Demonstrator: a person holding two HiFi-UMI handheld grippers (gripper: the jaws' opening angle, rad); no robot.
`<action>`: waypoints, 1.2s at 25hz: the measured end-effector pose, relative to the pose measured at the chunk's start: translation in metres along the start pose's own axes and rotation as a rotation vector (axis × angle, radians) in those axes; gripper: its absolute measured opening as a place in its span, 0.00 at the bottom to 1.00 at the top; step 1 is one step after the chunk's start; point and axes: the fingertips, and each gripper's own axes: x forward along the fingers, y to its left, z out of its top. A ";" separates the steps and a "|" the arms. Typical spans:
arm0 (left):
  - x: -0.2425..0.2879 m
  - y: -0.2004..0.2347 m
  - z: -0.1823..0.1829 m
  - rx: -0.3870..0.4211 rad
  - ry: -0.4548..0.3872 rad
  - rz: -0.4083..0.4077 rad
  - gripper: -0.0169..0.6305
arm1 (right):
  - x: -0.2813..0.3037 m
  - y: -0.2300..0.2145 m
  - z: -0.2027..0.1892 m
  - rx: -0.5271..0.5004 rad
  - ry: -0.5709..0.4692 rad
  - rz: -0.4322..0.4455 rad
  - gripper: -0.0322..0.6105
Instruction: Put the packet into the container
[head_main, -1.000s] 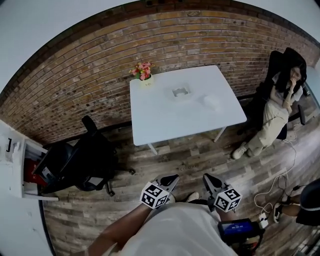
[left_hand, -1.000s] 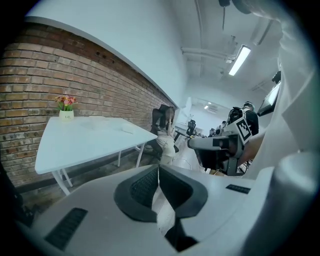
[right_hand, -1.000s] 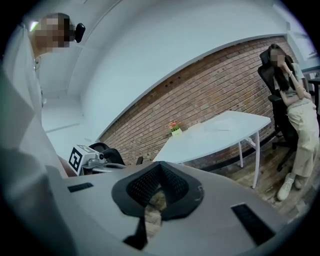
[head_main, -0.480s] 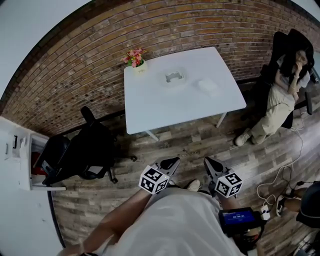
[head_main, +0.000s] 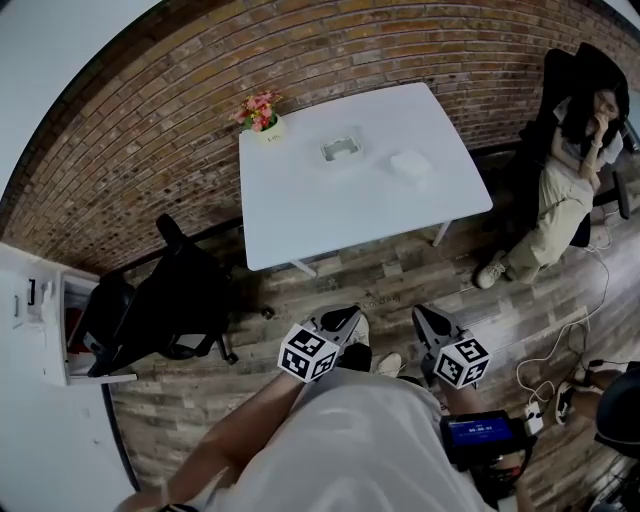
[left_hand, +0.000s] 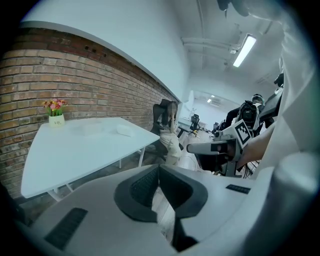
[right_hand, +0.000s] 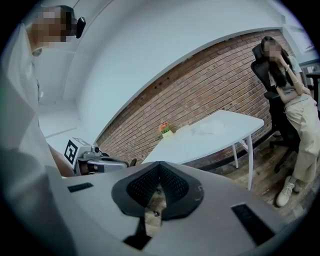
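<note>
Bright even light, strong fisheye distortion

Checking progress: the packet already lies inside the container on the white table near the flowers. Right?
Not quite. The head view shows the packet lying on the white table beside the container, not inside it; the flowers stand near.

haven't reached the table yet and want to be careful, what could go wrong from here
1. The packet is pale on the white table and looks flat, so a gripper may slip over it.
2. The flower pot stands near the container; a wide swing might tip it.
3. The left gripper and right gripper are both shut and well short of the table; reaching in without opening would just push the packet.
</note>
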 end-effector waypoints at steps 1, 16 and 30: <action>0.003 0.002 0.000 -0.002 0.004 -0.006 0.05 | 0.002 -0.002 0.002 -0.001 0.003 -0.006 0.06; 0.044 0.070 0.042 0.004 -0.014 -0.066 0.05 | 0.064 -0.029 0.053 -0.057 0.001 -0.072 0.06; 0.034 0.147 0.061 0.019 -0.017 -0.069 0.05 | 0.120 -0.035 0.083 -0.117 -0.009 -0.168 0.06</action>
